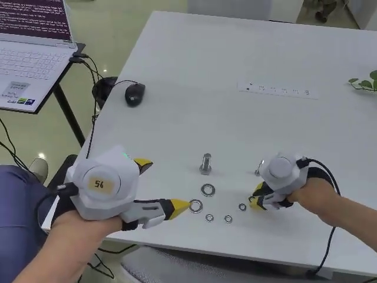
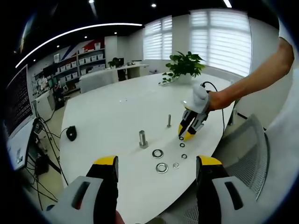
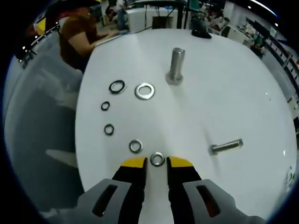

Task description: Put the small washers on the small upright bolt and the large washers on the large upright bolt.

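Honestly the risky bit is that the washer [image 3: 157, 159] is lying flat on the table [image 1: 235, 59] and it's thin. So the right tongs [image 3: 158, 164] are probably going to be skating off its rim and flicking it toward the table edge, which is near, or into the other small washer [image 3: 136, 146] sitting just beside it. Also the small bolt [image 3: 226, 147] is standing thin and upright off to the side, so a sloppy swing is going to be knocking it over. Right now the washer is sitting right between the yellow tips, which are standing only a little wider than it. I can't tell if they're actually biting on it yet. Left tongs [image 1: 164, 184] are hanging wide open, holding nothing, with a big washer [image 1: 195, 206] just off one tip. Big bolt [image 1: 205, 164] is standing well beyond, not in play
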Demonstrator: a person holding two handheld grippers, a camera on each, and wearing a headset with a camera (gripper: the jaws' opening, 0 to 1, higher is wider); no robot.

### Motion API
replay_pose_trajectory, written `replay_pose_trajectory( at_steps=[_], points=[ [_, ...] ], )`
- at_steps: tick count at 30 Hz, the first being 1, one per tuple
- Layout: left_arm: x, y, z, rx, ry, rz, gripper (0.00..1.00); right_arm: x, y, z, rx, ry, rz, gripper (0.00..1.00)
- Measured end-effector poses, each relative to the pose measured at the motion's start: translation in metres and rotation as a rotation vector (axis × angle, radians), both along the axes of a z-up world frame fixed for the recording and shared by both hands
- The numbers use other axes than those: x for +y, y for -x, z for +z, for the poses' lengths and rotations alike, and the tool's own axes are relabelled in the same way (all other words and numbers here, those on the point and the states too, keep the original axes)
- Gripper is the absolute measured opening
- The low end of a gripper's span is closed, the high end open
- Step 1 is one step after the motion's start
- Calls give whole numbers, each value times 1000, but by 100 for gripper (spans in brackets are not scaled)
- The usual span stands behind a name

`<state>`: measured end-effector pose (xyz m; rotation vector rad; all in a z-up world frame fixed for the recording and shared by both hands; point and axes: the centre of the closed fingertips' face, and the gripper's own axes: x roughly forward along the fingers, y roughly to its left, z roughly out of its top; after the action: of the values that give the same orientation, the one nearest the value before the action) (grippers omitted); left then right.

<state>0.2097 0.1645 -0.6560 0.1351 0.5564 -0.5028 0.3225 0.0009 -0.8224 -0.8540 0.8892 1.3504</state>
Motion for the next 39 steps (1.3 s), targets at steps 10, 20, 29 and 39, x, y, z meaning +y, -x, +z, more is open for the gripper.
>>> replay_pose_trajectory(
  at_steps=[10, 20, 29, 39],
  points=[
    [-4, -1, 2, -7, 0, -9, 67, -3, 3, 0, 16, -10, 14, 14],
    [-6, -2, 4, -10, -1, -9, 67, -6, 4, 0, 25, -44, -63, 13],
    [-1, -2, 2, -7, 1, 3, 67, -15, -2, 7, 21, -80, -139, 13],
    [-1, -4, 2, -9, 9, 7, 67, -23, -44, 54, -90, -148, -238, 13]
  ],
)
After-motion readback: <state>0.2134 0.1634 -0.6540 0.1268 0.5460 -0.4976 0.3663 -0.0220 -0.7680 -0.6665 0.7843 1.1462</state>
